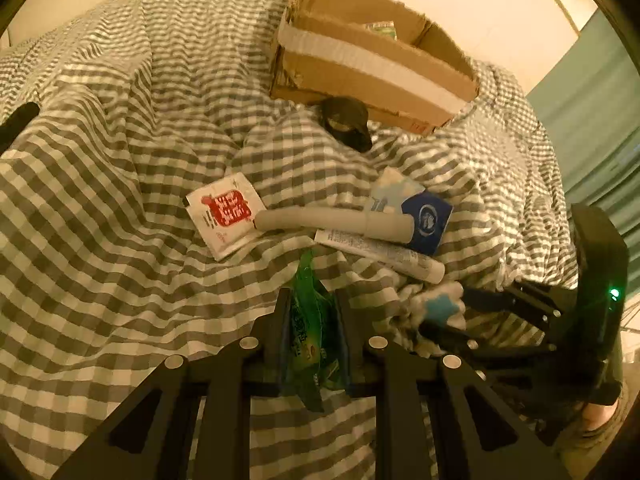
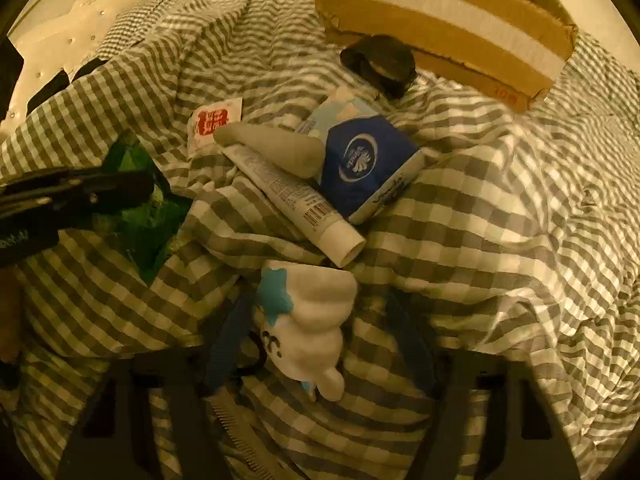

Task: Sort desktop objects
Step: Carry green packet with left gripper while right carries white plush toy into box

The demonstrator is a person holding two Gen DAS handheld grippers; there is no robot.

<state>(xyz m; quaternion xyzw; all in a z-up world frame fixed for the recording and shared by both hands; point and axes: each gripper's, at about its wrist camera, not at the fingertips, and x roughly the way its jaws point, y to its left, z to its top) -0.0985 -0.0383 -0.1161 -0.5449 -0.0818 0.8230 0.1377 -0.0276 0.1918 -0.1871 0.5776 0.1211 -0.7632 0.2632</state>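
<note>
1. The cardboard box [image 1: 376, 68] sat at the upper centre of the left wrist view, well beyond the clutter on the checked cloth [image 1: 120, 200].
2. The left gripper [image 1: 312, 320] was clamped on a green packet [image 1: 312, 336] — its long axis running up the frame.
3. The right gripper [image 2: 316, 328] straddled a white toy [image 2: 316, 320] at lower centre, jaws half open; whether the pads pressed it could not be told — this hand was the nearer.

Between the left gripper [image 1: 310, 320] jaws, a green packet [image 1: 312, 336]. Between the right gripper [image 2: 316, 344] jaws, a white toy [image 2: 316, 320] with a blue star. Ahead: grey-and-white checked cloth [image 1: 120, 240], red-and-white sachet [image 1: 224, 214], blue-and-white tissue pack [image 2: 368, 164], brown cardboard box [image 1: 372, 64] with a white band.
</note>
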